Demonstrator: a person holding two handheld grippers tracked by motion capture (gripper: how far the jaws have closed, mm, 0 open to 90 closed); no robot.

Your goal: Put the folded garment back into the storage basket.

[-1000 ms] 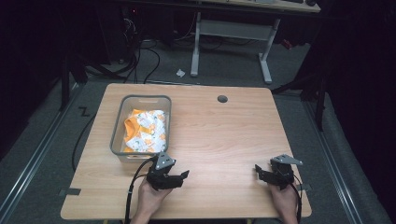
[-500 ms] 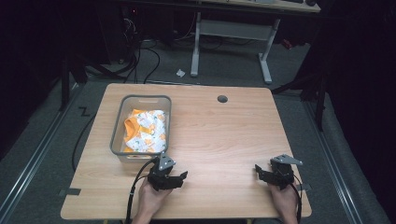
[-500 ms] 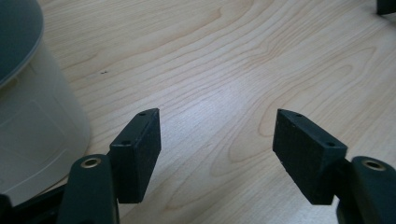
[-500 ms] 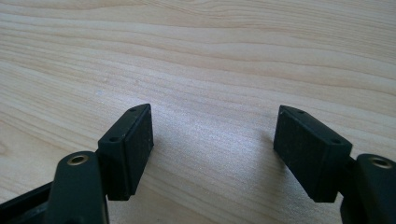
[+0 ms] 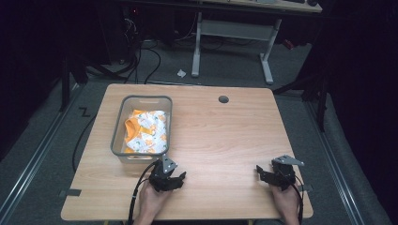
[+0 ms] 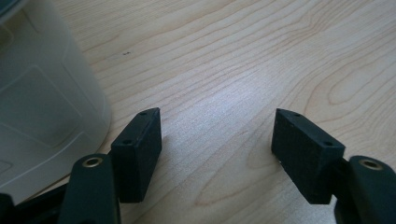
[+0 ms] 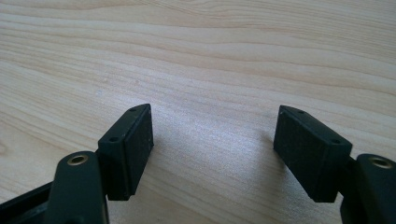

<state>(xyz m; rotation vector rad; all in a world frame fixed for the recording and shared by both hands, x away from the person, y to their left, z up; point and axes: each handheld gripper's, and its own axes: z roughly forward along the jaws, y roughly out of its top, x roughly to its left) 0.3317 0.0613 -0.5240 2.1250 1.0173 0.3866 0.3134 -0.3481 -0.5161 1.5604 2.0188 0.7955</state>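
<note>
A grey plastic bin point(image 5: 117, 133) stands on the left half of the wooden table point(image 5: 220, 136); inside it lies a crumpled orange and white patterned cloth point(image 5: 145, 131). My left gripper point(image 5: 176, 177) rests low on the table just in front of the bin's near right corner, open with nothing between its jaws. The bin's pale wall point(image 6: 42, 102) fills the left of the left gripper view, beside my left gripper point(image 6: 217, 149). My right gripper point(image 5: 259, 172) sits near the front right of the table, also open and empty over bare wood point(image 7: 215, 144).
A round cable hole point(image 5: 224, 99) sits near the table's far edge. Behind the table are a white desk frame point(image 5: 234, 33), floor cables point(image 5: 141, 56) and a scrap of paper point(image 5: 181, 73). A cable point(image 5: 136, 192) trails from my left gripper over the front edge.
</note>
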